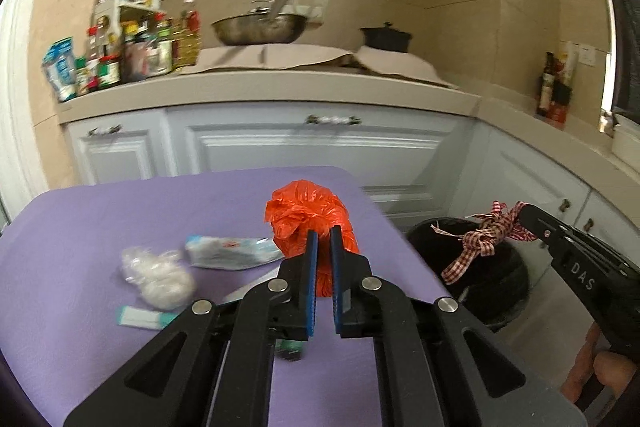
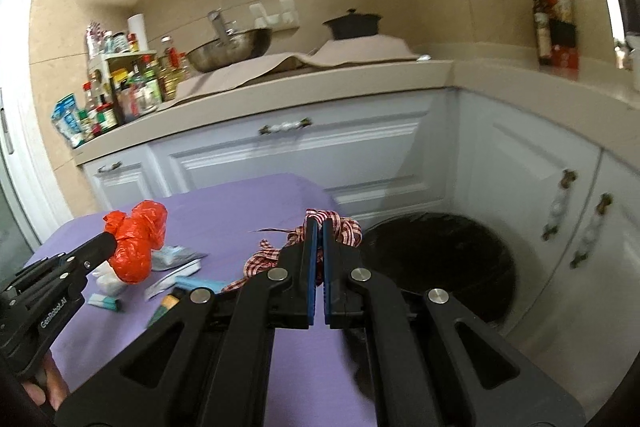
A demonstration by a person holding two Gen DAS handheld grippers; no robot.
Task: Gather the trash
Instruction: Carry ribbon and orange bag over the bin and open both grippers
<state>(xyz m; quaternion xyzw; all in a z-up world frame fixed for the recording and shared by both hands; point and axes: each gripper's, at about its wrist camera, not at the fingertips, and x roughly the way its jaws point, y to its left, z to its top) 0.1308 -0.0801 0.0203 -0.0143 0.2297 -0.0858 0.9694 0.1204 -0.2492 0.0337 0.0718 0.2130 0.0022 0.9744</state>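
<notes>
Nearest me, my left gripper [image 1: 324,241] is clamped on the red plastic bag [image 1: 310,213], lifted above the purple table [image 1: 100,219]. My right gripper [image 2: 320,229] pinches the checked ribbon [image 2: 260,261] tight, beside the black bin [image 2: 440,259].

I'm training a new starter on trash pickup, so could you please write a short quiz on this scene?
1. True or false: the left gripper is shut on the orange plastic bag.
2. What does the right gripper hold?
A. a red checked ribbon
B. a glass bottle
C. a metal bowl
3. Fill in: the black trash bin stands on the floor beside the ____ table.

Key
1. True.
2. A, the red checked ribbon.
3. Purple: the purple table, where a clear plastic wad and a white-blue packet lie.
</notes>
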